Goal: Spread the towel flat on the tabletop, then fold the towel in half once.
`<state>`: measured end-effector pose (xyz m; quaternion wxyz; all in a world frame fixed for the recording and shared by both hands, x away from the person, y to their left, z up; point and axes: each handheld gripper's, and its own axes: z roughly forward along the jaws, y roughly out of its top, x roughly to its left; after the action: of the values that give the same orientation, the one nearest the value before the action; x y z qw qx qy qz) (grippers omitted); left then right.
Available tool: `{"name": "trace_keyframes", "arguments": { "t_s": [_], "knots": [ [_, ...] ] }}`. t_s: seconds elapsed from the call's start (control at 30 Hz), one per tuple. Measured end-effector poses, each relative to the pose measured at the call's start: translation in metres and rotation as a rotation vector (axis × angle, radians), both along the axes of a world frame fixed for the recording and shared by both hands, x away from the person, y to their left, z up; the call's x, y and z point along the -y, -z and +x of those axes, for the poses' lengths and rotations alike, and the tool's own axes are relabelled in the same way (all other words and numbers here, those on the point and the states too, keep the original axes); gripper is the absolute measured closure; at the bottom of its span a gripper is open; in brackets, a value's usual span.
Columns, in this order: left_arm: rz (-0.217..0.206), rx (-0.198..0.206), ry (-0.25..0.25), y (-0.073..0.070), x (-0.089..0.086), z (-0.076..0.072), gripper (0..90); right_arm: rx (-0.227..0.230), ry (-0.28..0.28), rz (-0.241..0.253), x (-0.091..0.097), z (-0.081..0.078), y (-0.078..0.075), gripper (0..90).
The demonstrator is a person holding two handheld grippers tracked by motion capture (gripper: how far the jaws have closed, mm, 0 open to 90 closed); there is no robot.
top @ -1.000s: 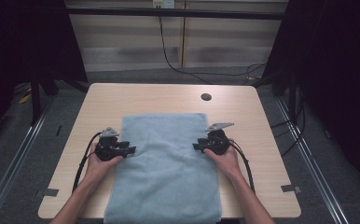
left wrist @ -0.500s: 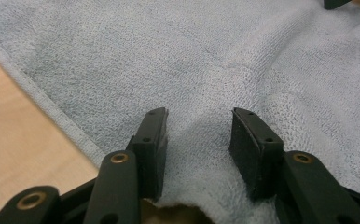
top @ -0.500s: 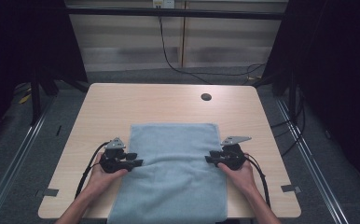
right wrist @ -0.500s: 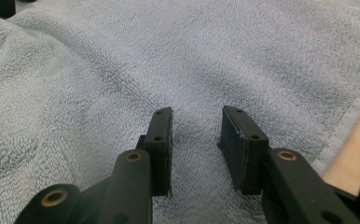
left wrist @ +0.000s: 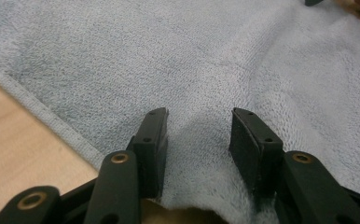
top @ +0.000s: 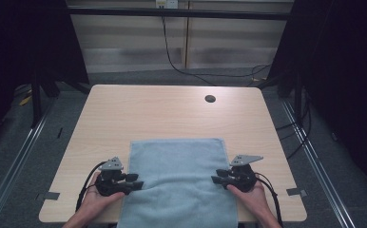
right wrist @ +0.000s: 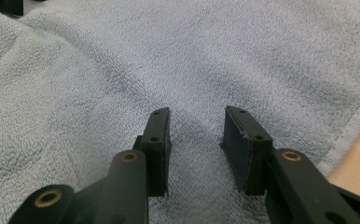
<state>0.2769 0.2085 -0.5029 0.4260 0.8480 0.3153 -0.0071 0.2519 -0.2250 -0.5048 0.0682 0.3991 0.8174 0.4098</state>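
I'm seeing a soft, looped-terry, pale blue towel [top: 179, 183] lying rectangular at the desk's [top: 172, 114] near edge, overhanging it; my left gripper [top: 135, 183] and right gripper [top: 216, 177] are resting on its side hems, jaws parted, a raised fold bunching between each pair

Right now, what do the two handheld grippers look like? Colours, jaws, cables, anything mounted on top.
Both are black. The left gripper and right gripper each carry a grey three-cornered plate on top and trail a black cable back along the forearm. In the gripper views, each has two flat rectangular black pads fixed with small screws, on arms with brass-coloured pivot rings. Forearms are bare, no sleeves visible.
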Motion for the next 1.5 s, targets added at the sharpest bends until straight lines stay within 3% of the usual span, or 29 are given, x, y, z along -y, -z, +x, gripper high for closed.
{"name": "trace_keyframes", "arguments": {
  "t_s": [0.1, 0.23, 0.33, 0.37, 0.67, 0.83, 0.97, 1.0, 1.03, 1.07, 1.13, 1.17, 1.27, 1.4, 1.5],
  "knots": [
    [-0.003, -0.015, -0.011, -0.001, -0.001, -0.007, 56.5, -0.005, -0.003, -0.005, -0.002, -0.007, -0.001, 62.0],
    [0.042, 0.005, 0.009, -0.004, 0.001, -0.017, 55.6, -0.054, -0.052, 0.005, -0.004, -0.021, -0.005, 52.2],
    [0.019, -0.001, 0.001, -0.005, 0.001, -0.01, 55.2, -0.047, -0.042, 0.02, -0.003, -0.018, -0.008, 49.4],
    [0.009, 0.0, -0.011, -0.005, 0.0, -0.007, 53.9, -0.035, -0.012, 0.05, 0.002, -0.01, -0.013, 48.5],
    [-0.019, 0.063, -0.091, -0.024, -0.008, 0.029, 52.3, 0.017, 0.074, 0.042, 0.02, 0.026, -0.024, 46.7],
    [-0.01, 0.084, -0.124, -0.03, -0.008, 0.055, 52.3, 0.051, 0.093, 0.041, 0.027, 0.049, -0.032, 47.4],
    [-0.027, 0.092, -0.153, -0.034, -0.007, 0.079, 52.7, 0.054, 0.103, 0.05, 0.029, 0.067, -0.031, 48.2],
    [-0.044, 0.086, -0.16, -0.033, -0.008, 0.085, 52.9, 0.063, 0.111, 0.048, 0.029, 0.077, -0.029, 48.4],
    [-0.055, 0.076, -0.176, -0.031, -0.009, 0.089, 52.9, 0.063, 0.111, 0.048, 0.029, 0.077, -0.029, 48.4],
    [-0.061, 0.08, -0.206, -0.028, -0.01, 0.092, 52.9, 0.063, 0.119, 0.057, 0.03, 0.081, -0.029, 48.4],
    [-0.049, 0.069, -0.206, -0.024, -0.011, 0.094, 52.6, 0.073, 0.136, 0.07, 0.031, 0.091, -0.027, 48.1],
    [-0.013, 0.082, -0.201, -0.022, -0.011, 0.094, 51.7, 0.068, 0.136, 0.069, 0.031, 0.093, -0.026, 47.5],
    [-0.009, 0.069, -0.192, -0.016, -0.014, 0.095, 47.7, 0.047, 0.12, 0.014, 0.025, 0.104, -0.02, 42.5],
    [-0.003, 0.056, -0.196, -0.009, -0.018, 0.097, 45.6, 0.038, 0.124, 0.021, 0.021, 0.106, -0.011, 39.5],
    [0.001, 0.058, -0.209, -0.007, -0.021, 0.098, 44.5, 0.035, 0.117, -0.011, 0.019, 0.106, -0.009, 38.2]
  ]
}}
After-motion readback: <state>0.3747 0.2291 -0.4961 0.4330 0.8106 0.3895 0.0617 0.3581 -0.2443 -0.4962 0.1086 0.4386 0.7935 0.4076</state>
